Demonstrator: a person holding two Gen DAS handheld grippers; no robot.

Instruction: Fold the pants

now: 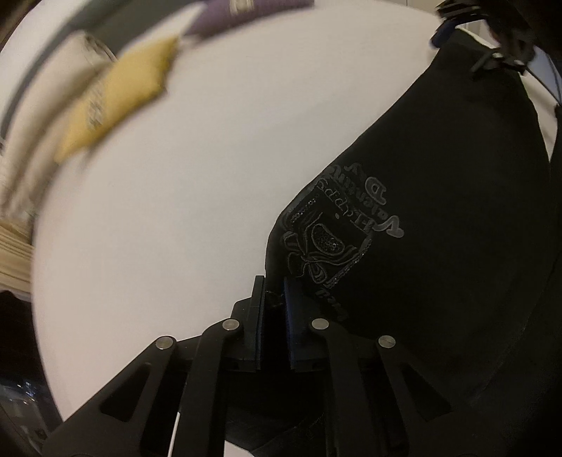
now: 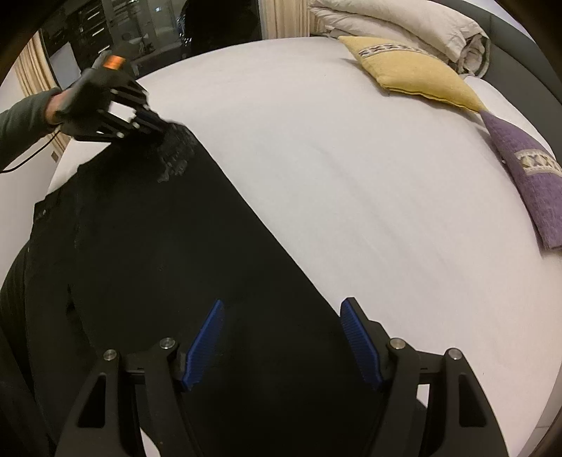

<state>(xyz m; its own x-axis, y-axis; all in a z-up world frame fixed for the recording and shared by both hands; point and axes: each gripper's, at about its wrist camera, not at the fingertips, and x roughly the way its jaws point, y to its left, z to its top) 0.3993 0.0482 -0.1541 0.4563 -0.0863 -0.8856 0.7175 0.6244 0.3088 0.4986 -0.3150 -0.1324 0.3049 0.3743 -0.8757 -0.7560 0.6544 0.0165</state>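
Black pants (image 2: 168,246) lie stretched across a white bed (image 2: 351,175). They also show in the left wrist view (image 1: 439,228), with a dark printed emblem (image 1: 337,239) near my left fingers. My left gripper (image 1: 274,298) is shut on an edge of the pants; it also shows in the right wrist view (image 2: 154,126), gripping the far end of the fabric. My right gripper (image 2: 281,337) is open, its blue pads (image 2: 207,341) spread just above the near end of the pants, holding nothing. It shows at the top right of the left wrist view (image 1: 498,52).
A yellow cushion (image 2: 411,77) and a purple cushion (image 2: 527,179) lie at the far right of the bed, with a rolled white duvet (image 2: 404,28) behind them. Curtains and a dark window (image 2: 158,24) stand beyond the bed's far edge.
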